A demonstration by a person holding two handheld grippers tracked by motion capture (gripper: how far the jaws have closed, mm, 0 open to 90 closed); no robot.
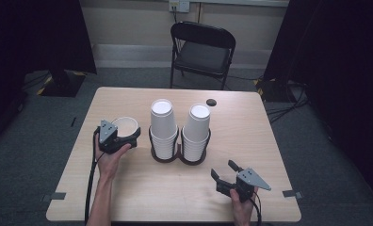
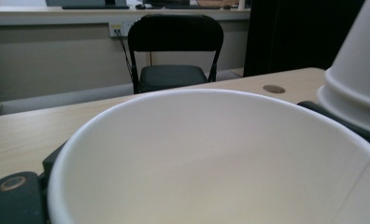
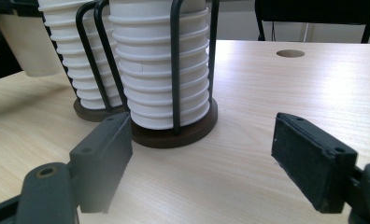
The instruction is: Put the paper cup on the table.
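Note:
A single white paper cup (image 1: 125,126) stands upright with its mouth up, left of the stacks, and my left gripper (image 1: 122,135) is shut on it. Its empty inside (image 2: 211,158) sits between my left jaws; in the right gripper view the cup (image 3: 26,42) seems to hang just above the table. Two tall stacks of upside-down white cups (image 1: 164,127) (image 1: 196,129) fill a black wire holder (image 1: 177,157) at the table's middle. My right gripper (image 1: 223,168) is open and holds nothing near the front right, its jaws (image 3: 202,154) facing the right stack (image 3: 162,60) from a short distance.
The wooden table (image 1: 250,136) has a round cable hole (image 1: 211,102) behind the right stack. A black folding chair (image 1: 202,52) stands beyond the far edge. Bare tabletop lies in front of the holder and to the right of it.

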